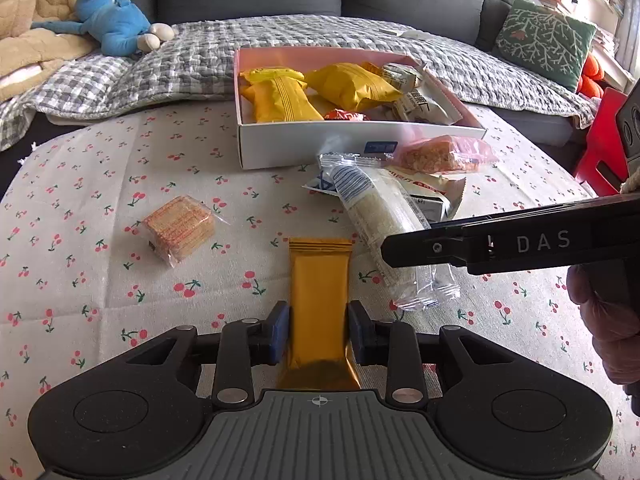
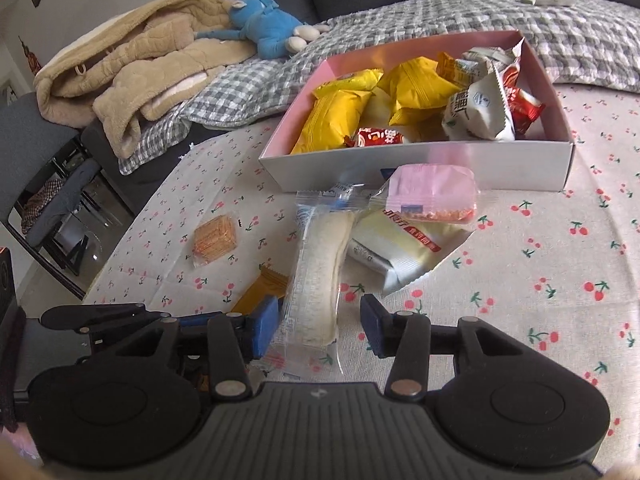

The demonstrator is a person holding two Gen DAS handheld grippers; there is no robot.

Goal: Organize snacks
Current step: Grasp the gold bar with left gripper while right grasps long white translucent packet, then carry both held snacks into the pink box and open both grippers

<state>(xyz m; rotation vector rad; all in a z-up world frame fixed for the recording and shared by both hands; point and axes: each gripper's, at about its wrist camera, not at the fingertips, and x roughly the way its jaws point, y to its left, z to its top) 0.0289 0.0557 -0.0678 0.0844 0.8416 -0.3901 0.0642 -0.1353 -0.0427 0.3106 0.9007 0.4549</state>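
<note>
right now my left tongs point(image 1: 319, 334) pinch the near end of the gold bar wrapper point(image 1: 320, 276), its long axis running straight away from me. my right tongs point(image 2: 320, 326) are spread, straddling the near end of the clear-wrapped rice roll point(image 2: 320, 276) without pressing it. farther on, across the cherry-print table point(image 1: 120, 300), the pink-lined box point(image 1: 280, 148) waits straight ahead, already holding yellow packets.
</note>
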